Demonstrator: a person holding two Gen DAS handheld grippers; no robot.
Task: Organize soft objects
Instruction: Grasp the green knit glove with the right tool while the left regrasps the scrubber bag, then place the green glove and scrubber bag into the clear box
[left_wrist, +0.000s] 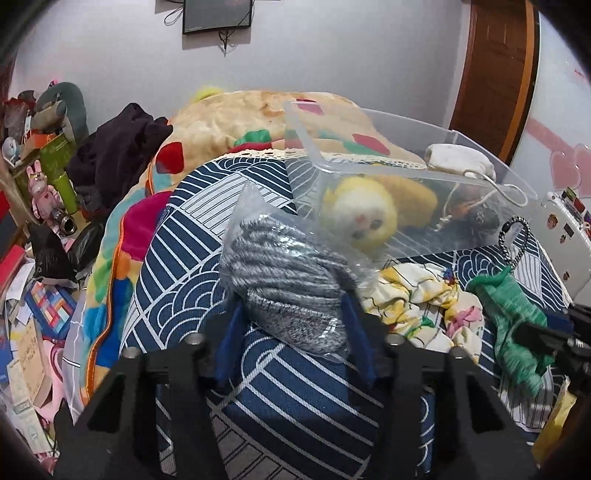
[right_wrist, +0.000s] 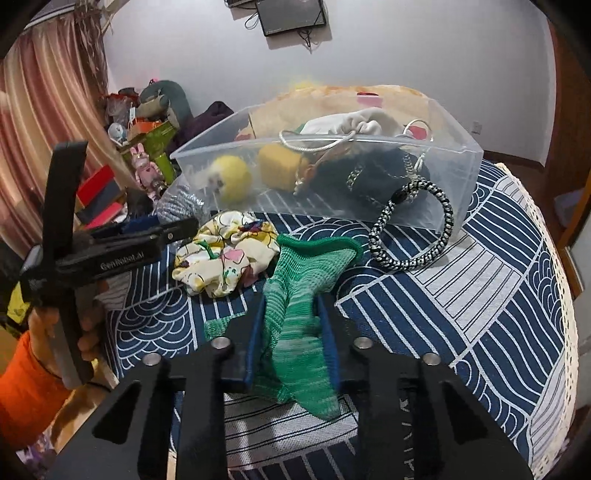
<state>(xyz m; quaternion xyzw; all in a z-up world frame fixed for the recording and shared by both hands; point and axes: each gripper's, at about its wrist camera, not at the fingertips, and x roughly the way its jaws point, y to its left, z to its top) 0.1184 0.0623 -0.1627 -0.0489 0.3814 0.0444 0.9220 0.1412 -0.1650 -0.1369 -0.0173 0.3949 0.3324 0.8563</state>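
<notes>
My left gripper (left_wrist: 293, 314) is shut on a grey knit item in a clear plastic bag (left_wrist: 280, 273), held over the blue patterned cushion (left_wrist: 295, 398). My right gripper (right_wrist: 291, 325) is shut on a green knit sock (right_wrist: 299, 295); the sock also shows in the left wrist view (left_wrist: 513, 314). A clear plastic bin (right_wrist: 458, 155) stands behind, holding a yellow plush (right_wrist: 231, 177), a white pouch (right_wrist: 343, 123) and a dark bag. A floral cloth (right_wrist: 221, 258) and a black-and-white braided loop (right_wrist: 417, 232) lie in front of the bin.
A big pizza-print pillow (left_wrist: 236, 110) lies behind the bin (left_wrist: 406, 125). Dark clothes (left_wrist: 118, 155) and cluttered shelves with toys (left_wrist: 40, 184) are at the left. The cushion's lace edge (right_wrist: 554, 295) drops off at the right.
</notes>
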